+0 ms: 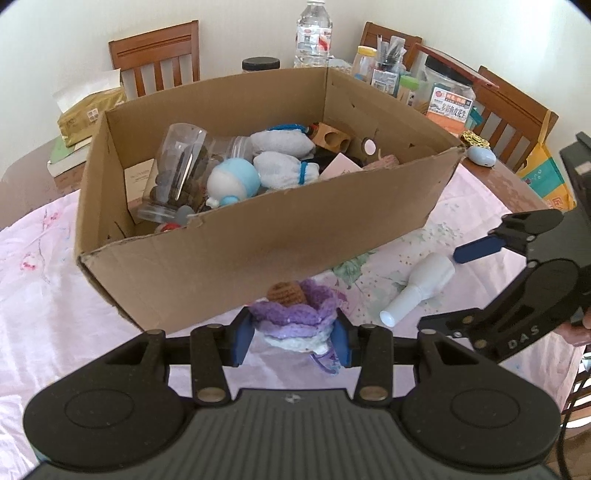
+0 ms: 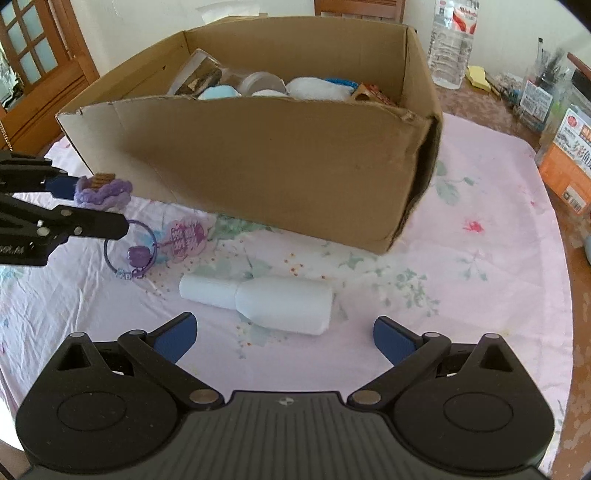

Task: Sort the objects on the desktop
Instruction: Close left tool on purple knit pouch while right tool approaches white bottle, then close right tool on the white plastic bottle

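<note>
1. The purple crochet charm (image 1: 293,317) sits clamped between the blue pads of the left gripper (image 1: 291,338), lifted off the cloth (image 1: 55,314) just in front of the box (image 1: 229,258); its key ring (image 2: 129,245) dangles below.
2. The white bottle (image 2: 269,301) lies on its side on the cloth, near the box, just ahead of the right gripper (image 2: 282,338), whose fingers stand wide apart and touch nothing.
3. The box holds a plastic jar (image 1: 177,173), white socks (image 1: 284,158) and a blue-capped doll (image 1: 232,181).
4. Behind it stands a water bottle (image 1: 313,33).
</note>
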The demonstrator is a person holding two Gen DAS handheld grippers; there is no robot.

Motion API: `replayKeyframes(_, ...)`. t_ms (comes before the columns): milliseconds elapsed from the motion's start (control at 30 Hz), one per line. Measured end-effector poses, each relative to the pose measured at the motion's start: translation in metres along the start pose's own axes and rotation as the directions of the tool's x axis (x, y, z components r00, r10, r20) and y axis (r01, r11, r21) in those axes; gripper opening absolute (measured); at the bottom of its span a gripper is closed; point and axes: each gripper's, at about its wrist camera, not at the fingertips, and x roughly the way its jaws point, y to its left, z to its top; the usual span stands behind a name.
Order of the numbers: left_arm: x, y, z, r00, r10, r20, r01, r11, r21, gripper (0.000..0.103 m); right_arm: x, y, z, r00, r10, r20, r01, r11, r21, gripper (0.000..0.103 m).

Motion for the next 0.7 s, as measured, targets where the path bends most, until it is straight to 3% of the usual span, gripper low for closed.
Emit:
replayKeyframes(200,-0.008,0.004,-0.002,1.0,0.005,0.003,-0.005,1.0,-0.006,0.043,0.004,0.015,0.008,1.0,0.007,-0.003,-0.007,1.0,-0.003,0.103)
replayKeyframes(567,-0.02,0.011,-0.002,1.0,0.013,0.014,-0.013,1.0,-0.011,0.043,0.018,0.041,0.018,0.994,-0.106,-0.008,0.106,0.994,-0.033,0.101)
replayKeyframes(700,-0.023,0.012,-0.001,1.0,0.004,0.015,-0.004,1.0,-0.009,0.043,0.016,0.041,0.019,0.994,-0.104,-0.016,0.103,0.993,-0.049,0.099)
